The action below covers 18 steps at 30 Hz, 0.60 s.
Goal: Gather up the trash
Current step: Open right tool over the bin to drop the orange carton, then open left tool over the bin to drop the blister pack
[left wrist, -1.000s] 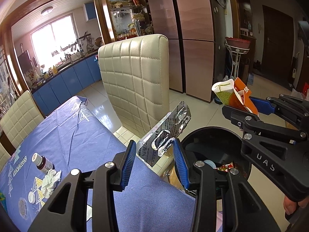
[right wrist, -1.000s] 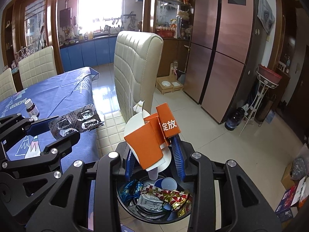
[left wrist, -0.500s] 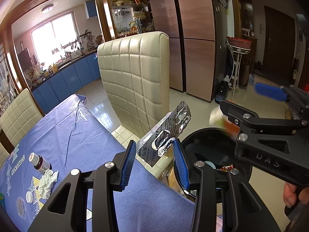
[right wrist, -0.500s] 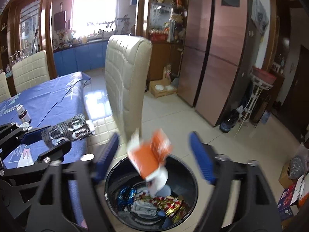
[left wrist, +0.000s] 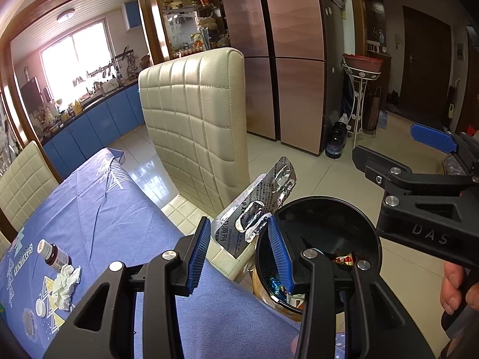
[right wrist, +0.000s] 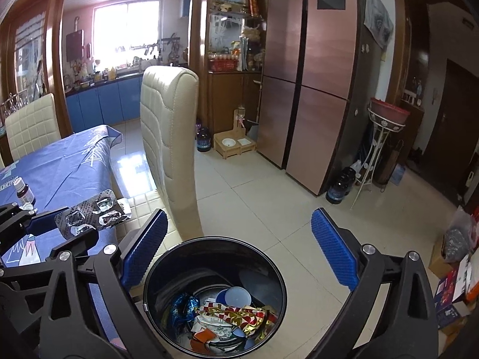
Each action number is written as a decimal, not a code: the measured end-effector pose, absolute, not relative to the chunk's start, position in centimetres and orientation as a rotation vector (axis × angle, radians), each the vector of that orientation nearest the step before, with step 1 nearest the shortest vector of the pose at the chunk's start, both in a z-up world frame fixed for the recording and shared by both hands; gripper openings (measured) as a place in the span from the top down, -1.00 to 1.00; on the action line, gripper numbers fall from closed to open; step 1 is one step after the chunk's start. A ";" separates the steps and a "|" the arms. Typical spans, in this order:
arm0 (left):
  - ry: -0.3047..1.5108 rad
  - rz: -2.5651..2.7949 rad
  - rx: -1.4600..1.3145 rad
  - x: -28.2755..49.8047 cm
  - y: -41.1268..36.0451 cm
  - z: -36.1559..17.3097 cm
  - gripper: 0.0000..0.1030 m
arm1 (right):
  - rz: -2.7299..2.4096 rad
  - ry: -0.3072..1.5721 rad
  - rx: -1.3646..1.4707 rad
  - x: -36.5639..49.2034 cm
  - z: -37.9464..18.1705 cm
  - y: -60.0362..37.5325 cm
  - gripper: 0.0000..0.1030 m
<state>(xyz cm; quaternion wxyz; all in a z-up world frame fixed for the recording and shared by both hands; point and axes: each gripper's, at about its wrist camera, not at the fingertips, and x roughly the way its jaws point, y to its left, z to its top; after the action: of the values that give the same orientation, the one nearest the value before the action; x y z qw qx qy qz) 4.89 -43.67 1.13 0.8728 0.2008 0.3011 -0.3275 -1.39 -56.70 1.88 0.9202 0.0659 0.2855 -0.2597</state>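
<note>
Standing beside the blue-clothed counter [left wrist: 98,209], the black trash bin [right wrist: 214,293] holds wrappers. Above it the right tool [right wrist: 236,251] is spreading, nothing between its pads. At nine o'clock, the left tool [left wrist: 236,251] pinches a blister pack [left wrist: 257,209].

right tool [right wrist: 238,249] opening — nothing between — orange carton [right wrist: 203,336] dropped into black bin [right wrist: 269,257].

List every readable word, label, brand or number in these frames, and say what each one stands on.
"DAS": on the black body of the right gripper, seen from the left wrist.
"VINTAGE": on the blue tablecloth, beside the brown bottle.
Print on the blister pack in the left gripper: too small to read.
Wrappers in the black bin, bottle label, shelf packages: unreadable.
</note>
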 end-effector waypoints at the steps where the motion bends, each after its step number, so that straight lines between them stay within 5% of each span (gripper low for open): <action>1: 0.629 -0.689 0.422 4.8 -43.9 1.1 0.23 | -0.539 0.587 0.142 -1.5 1.8 -57.0 -0.86; 18: 0.633 -0.766 0.448 3.2 -48.7 0.7 0.22 | -0.637 0.587 0.168 -4.7 1.5 -61.1 -0.86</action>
<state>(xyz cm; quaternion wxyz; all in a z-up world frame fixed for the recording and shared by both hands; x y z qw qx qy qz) 3.23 -48.73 0.73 0.8550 0.2131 0.3011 -0.3644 -4.65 -61.14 1.52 0.9042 0.0814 0.2839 -0.3085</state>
